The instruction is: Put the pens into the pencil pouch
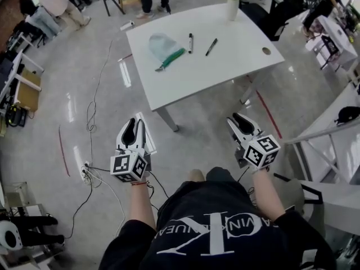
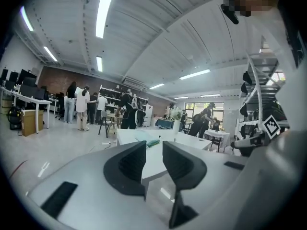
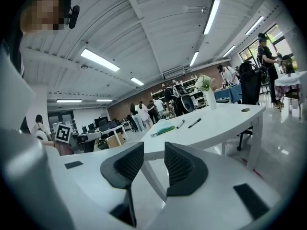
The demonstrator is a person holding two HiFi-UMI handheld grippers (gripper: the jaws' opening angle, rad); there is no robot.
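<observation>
Head view, surface: a white, smooth table (image 1: 236,61) with rounded corners stood on a glossy grey floor (image 1: 67,94), ahead of both grippers.
Head view, pencil pouch: the pencil pouch (image 1: 161,45) was soft, see-through plastic with a green zip edge. It lay flat on the surface, and its contents could not be made out.
Head view, pens: a black-and-white pen (image 1: 190,43) and a slim black pen (image 1: 211,46) lay on the bare surface just right of the pouch. Both were outside it and apart from each other.
Head view, vase: a tall white vase (image 1: 233,8) held white flowers at the far edge of the surface.
Head view, left gripper: the left gripper (image 1: 133,125) had a hard pale shell, dark pads and a marker cube at its back. It was over the floor, well apart from the surface.
Head view, right gripper: the right gripper (image 1: 241,120) was built the same and was also over the floor, nearer the surface's corner.
Left gripper view, jaws: the dark, ribbed, rounded jaws stood slightly spread with nothing between them. The surface (image 2: 193,142) and the pouch (image 2: 145,138) lay far beyond.
Right gripper view, jaws: the ribbed jaws stood spread and empty.
Right gripper view, task things: the pouch (image 3: 163,128) lay flat on the surface (image 3: 225,121), and both pens (image 3: 180,124) (image 3: 194,122) lay just beside it, outside it.
</observation>
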